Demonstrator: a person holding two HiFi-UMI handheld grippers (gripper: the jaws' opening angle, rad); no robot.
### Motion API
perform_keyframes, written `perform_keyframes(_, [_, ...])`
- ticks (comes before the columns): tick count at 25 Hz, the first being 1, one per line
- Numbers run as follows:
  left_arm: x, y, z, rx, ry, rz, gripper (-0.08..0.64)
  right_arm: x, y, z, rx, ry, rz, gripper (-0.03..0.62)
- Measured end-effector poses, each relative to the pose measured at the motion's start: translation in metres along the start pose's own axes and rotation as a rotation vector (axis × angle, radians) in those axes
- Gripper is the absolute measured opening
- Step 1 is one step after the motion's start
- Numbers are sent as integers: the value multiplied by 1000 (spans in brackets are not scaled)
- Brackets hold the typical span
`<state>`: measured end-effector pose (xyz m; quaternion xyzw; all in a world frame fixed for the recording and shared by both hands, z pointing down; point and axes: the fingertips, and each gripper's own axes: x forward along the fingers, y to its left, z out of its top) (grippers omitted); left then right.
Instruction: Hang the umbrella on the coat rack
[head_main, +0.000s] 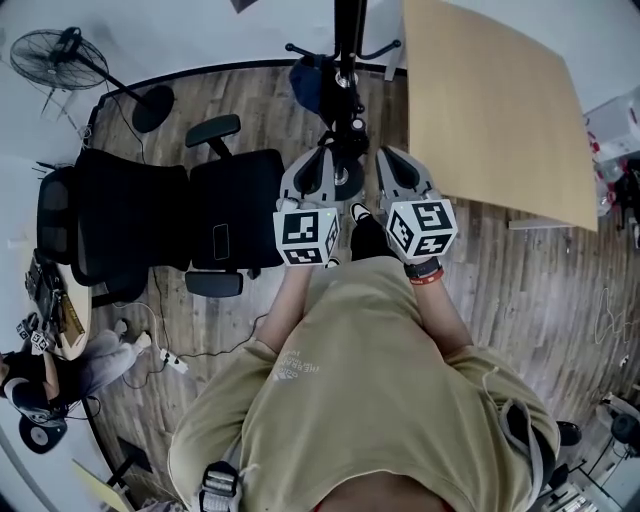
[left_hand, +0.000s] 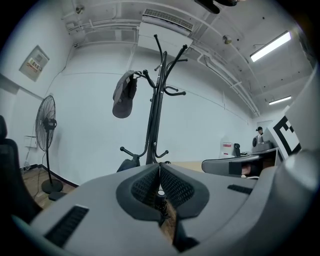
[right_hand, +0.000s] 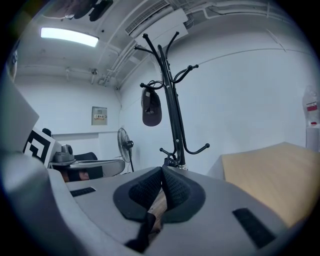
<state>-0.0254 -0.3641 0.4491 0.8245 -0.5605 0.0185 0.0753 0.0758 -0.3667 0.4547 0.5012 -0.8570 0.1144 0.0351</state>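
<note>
The black coat rack (head_main: 350, 40) stands straight ahead of me, its pole (left_hand: 152, 115) and hooks (right_hand: 174, 120) rising above both jaws. A dark cap (left_hand: 124, 95) hangs on an upper hook. My left gripper (left_hand: 159, 167) is shut, with a small black capped stub of the umbrella (left_hand: 160, 194) pinched low between the pads. My right gripper (right_hand: 161, 172) is shut too, and a black umbrella strap (right_hand: 146, 222) runs down from between its pads. The rest of the umbrella is hidden under the grippers. In the head view the left gripper (head_main: 322, 160) and right gripper (head_main: 385, 160) sit side by side before the rack's base.
A light wooden table (head_main: 490, 100) stands close on the right of the rack. Black office chairs (head_main: 200, 215) and a standing fan (head_main: 60, 55) are at the left. A blue bag (head_main: 305, 85) hangs low on the rack. A person sits at the lower left (head_main: 40, 370).
</note>
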Motion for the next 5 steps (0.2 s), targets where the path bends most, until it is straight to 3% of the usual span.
perform_keyframes(5, [-5, 10, -7, -12, 14, -14, 23, 7, 18, -8, 2, 20, 20, 15])
